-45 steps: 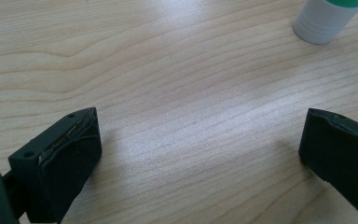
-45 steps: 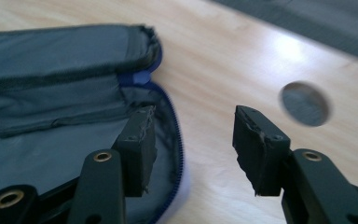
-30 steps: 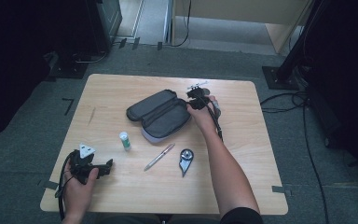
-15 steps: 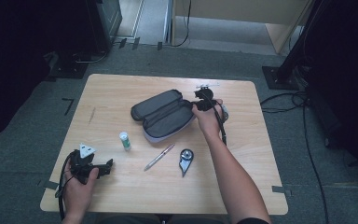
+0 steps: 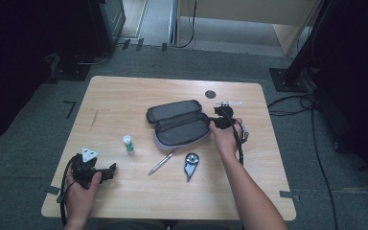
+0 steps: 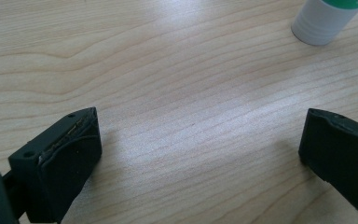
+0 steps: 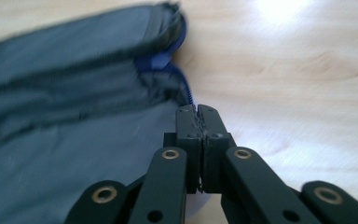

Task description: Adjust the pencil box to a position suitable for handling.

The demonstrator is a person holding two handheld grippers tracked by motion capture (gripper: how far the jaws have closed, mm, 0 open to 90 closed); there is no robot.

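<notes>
Sliding right along the soft pencil case (image 5: 179,125), the right tool (image 7: 197,112) has pinched shut on its zipper; left tool (image 6: 200,144) gapes wide.

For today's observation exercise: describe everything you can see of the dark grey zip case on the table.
The dark grey zip case is a long, soft pouch with rounded ends, fabric by its look, lying flat near the middle of the wooden table. It is unzipped and folded open into two halves side by side, with blue lining at the zip edge. The right claw, jaws together, is at the case's right end by the zip; whether it pinches the zip cannot be told.
</notes>
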